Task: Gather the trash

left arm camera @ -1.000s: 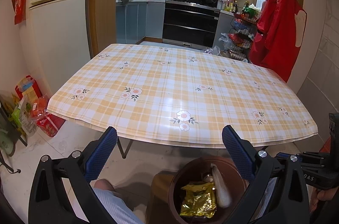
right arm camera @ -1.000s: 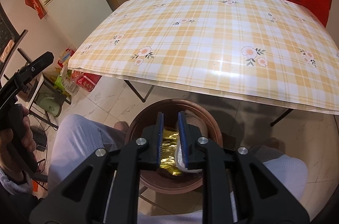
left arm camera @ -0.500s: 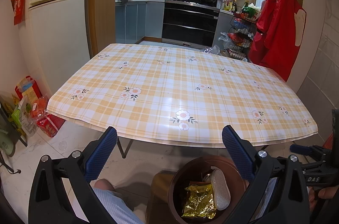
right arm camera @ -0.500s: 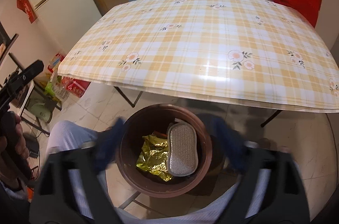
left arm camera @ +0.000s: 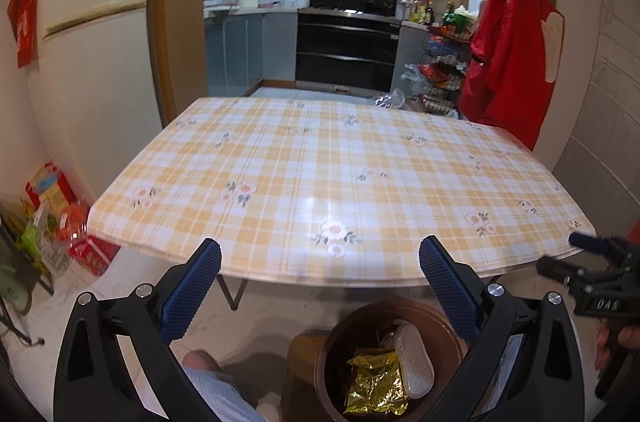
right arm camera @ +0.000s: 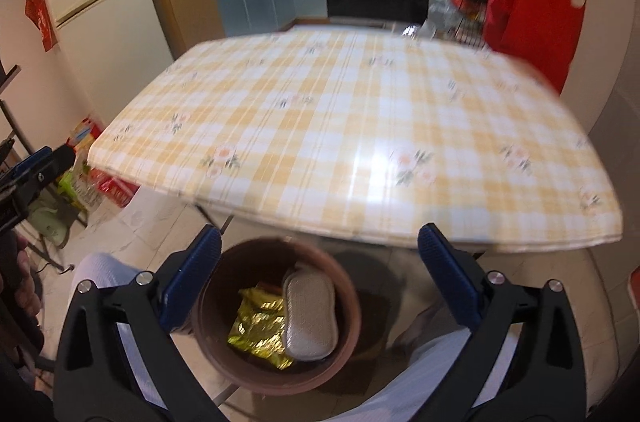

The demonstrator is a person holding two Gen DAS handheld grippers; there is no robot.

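Note:
A round brown bin (right arm camera: 224,354) stands on the floor below the table's near edge, between the person's knees. In it lie a gold foil wrapper (right arm camera: 258,326) and a grey scrubbing sponge (right arm camera: 310,314). The bin (left arm camera: 332,346), wrapper (left arm camera: 376,388) and sponge (left arm camera: 412,358) also show in the left wrist view. My right gripper (right arm camera: 318,278) is open and empty above the bin. My left gripper (left arm camera: 320,290) is open and empty, up and left of the bin. The right gripper also shows at the right edge of the left wrist view (left arm camera: 592,270).
The table (left arm camera: 340,174) with a yellow checked floral cloth lies ahead. A fridge (left arm camera: 92,62) and packets on the floor (left arm camera: 60,218) are at the left. A red apron (left arm camera: 512,54) hangs at the right. A kitchen with an oven (left arm camera: 348,50) is behind.
My right gripper opened and let go of the grey sponge, which now lies in the bin beside the gold wrapper. The right gripper has since lifted and tilted up. The left gripper stayed open.

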